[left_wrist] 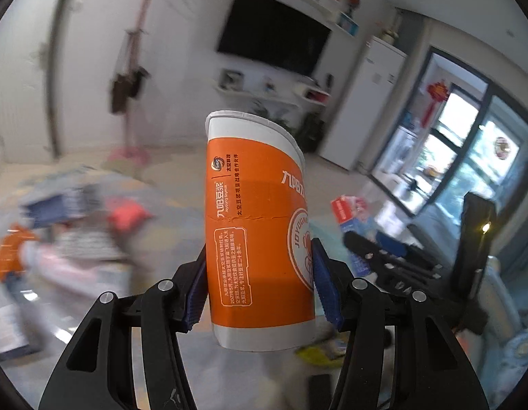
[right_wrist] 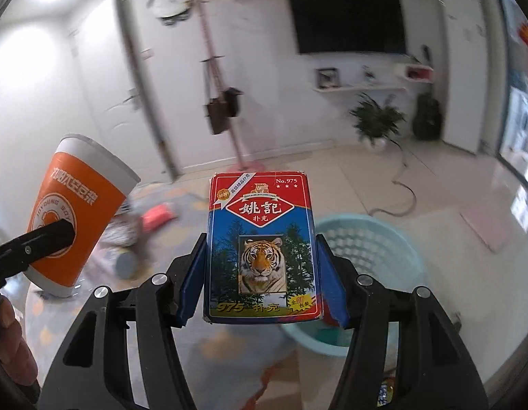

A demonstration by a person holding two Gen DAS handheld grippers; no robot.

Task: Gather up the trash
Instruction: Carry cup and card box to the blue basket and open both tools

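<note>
My left gripper (left_wrist: pixel 260 283) is shut on an orange and white paper cup (left_wrist: pixel 253 225), held upright in the air; the cup also shows at the left of the right wrist view (right_wrist: pixel 76 212). My right gripper (right_wrist: pixel 260 283) is shut on a red and blue playing-card box with a tiger picture (right_wrist: pixel 262 249), held up above the floor. The card box and right gripper show in the left wrist view (left_wrist: pixel 353 215), to the right of the cup. A teal plastic basket (right_wrist: pixel 377 249) stands on the floor just behind and right of the card box.
Blurred clutter lies on the floor to the left, with a red item (right_wrist: pixel 159 217) and striped packets (left_wrist: pixel 86 242). A coat stand (right_wrist: pixel 223 102), a potted plant (right_wrist: pixel 377 119), a cable (right_wrist: pixel 400 188) and a pink mat (right_wrist: pixel 486 225) are farther back.
</note>
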